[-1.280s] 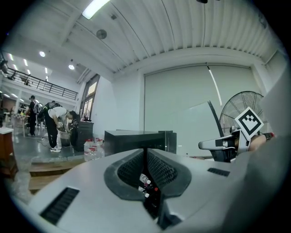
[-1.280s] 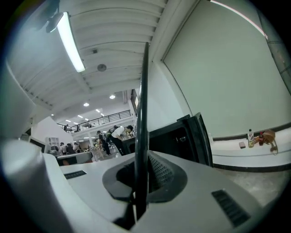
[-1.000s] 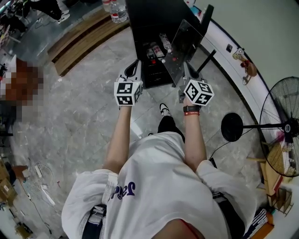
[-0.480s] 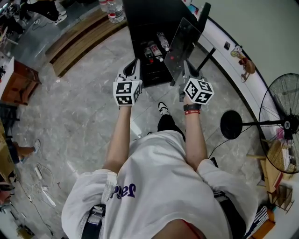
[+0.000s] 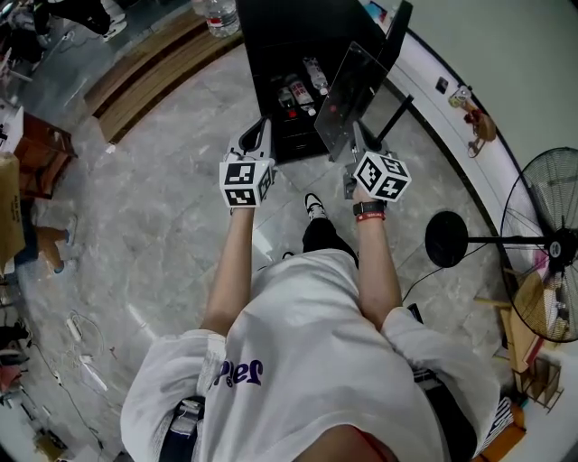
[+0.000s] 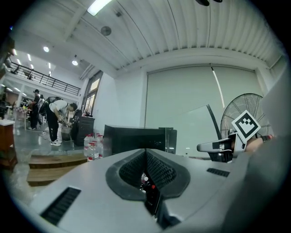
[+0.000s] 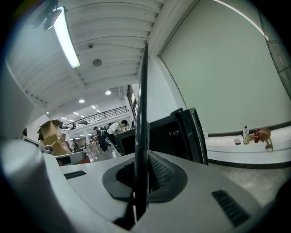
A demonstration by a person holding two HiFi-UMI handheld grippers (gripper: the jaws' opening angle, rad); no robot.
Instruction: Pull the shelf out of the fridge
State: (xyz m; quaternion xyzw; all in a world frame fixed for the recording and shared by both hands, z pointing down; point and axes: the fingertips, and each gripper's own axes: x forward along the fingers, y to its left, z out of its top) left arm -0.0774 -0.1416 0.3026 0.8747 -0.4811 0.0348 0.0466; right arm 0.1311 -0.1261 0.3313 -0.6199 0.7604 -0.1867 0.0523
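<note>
The black fridge point(image 5: 293, 50) stands open in front of me, with bottles point(image 5: 300, 90) on its lower level. The clear glass shelf point(image 5: 349, 88) is outside the fridge, tilted up on edge by its right side. My right gripper point(image 5: 356, 133) is shut on the shelf's near edge; in the right gripper view the shelf point(image 7: 142, 123) runs straight up as a thin dark line from my right gripper point(image 7: 135, 202). My left gripper point(image 5: 262, 128) hovers left of the shelf, shut and holding nothing. In the left gripper view, my left gripper point(image 6: 148, 182) faces the fridge point(image 6: 136, 139).
The fridge door point(image 5: 397, 32) hangs open at the right. A white ledge point(image 5: 470, 117) curves along the wall. A standing fan point(image 5: 551, 244) is at the right, a wooden step point(image 5: 153, 81) and water bottles point(image 5: 221, 16) at the left. My foot point(image 5: 316, 209) is below the grippers.
Both grippers have sunk slightly, and the glass shelf has come down with the right one. The grip on the shelf is unchanged.
</note>
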